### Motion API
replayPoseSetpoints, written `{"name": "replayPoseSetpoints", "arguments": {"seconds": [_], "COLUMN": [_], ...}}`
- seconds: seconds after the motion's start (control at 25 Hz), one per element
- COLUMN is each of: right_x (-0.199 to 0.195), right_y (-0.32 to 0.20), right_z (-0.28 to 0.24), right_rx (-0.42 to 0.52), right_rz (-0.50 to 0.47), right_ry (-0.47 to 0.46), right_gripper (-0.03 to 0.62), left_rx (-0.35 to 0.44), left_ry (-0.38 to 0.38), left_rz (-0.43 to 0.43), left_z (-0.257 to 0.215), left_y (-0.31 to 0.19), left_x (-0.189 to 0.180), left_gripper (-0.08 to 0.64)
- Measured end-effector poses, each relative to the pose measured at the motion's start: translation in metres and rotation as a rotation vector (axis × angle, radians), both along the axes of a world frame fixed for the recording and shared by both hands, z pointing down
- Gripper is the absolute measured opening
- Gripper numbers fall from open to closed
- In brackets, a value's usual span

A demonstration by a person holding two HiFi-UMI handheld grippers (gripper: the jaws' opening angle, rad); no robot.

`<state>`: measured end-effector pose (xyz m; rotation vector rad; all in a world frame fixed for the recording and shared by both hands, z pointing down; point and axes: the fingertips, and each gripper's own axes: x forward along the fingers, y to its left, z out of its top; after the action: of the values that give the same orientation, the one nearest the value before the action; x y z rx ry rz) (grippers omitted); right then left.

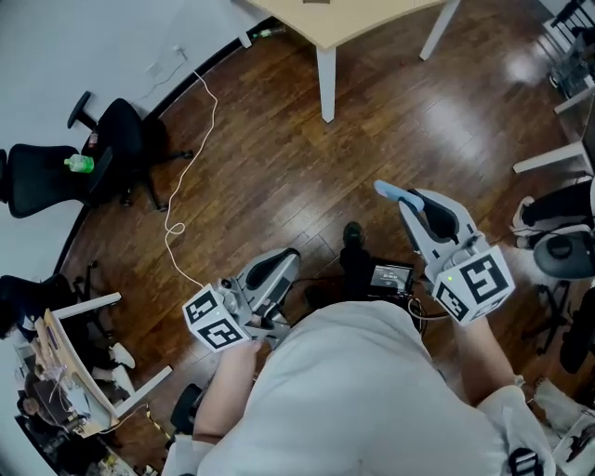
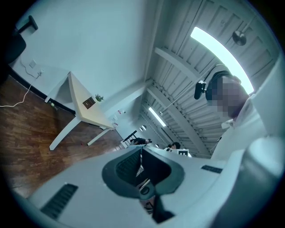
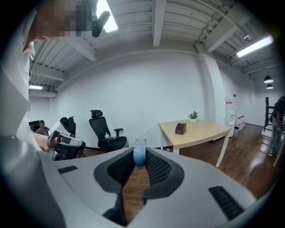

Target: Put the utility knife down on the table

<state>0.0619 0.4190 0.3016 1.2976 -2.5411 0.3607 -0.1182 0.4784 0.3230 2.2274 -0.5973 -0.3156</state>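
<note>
The utility knife has a light blue handle that sticks out ahead of my right gripper, which is shut on it. In the right gripper view its rounded blue end sits pinched between the two dark pads, with wooden floor behind. My left gripper is held low at the left over the floor. Its jaws stand together with only a thin slit and nothing between them. The light wooden table with white legs stands ahead at the top of the head view, its top in the right gripper view, its edge in the left gripper view.
A small brown box and a potted plant sit on the table. Black office chairs stand at the left by the wall, one with a green bottle. A white cable trails across the dark wooden floor. More chairs and desks are at the right.
</note>
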Motion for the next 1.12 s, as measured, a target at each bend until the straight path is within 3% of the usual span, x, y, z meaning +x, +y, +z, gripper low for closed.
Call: {"name": "replayPoseSetpoints", "arguments": {"seconds": [0.24, 0.52, 0.84, 1.12], "right_x": [0.039, 0.055, 0.052, 0.039], "right_y": [-0.085, -0.145, -0.208, -0.286], "right_z": [-0.007, -0.011, -0.004, 0.004], "right_rx": [0.003, 0.014, 0.009, -0.002], "right_rz": [-0.042, -0.059, -0.025, 0.088], "right_ry": [-0.012, -0.021, -0.008, 0.020], "right_gripper": [0.071, 0.071, 0.071, 0.071], "left_rx": [0.011, 0.019, 0.025, 0.015], "left_ry": [-0.017, -0.022, -0.001, 0.028], "left_rz": [-0.012, 0.013, 0.045, 0.136], "left_z": [-0.009, -0.015, -0.006, 0.002], "left_y": [-0.081, -0.136, -0.211, -0.303], "left_x": [0.048, 0.081, 0.077, 0.055], "left_gripper": [0.003, 0.003, 0.003, 0.003]}}
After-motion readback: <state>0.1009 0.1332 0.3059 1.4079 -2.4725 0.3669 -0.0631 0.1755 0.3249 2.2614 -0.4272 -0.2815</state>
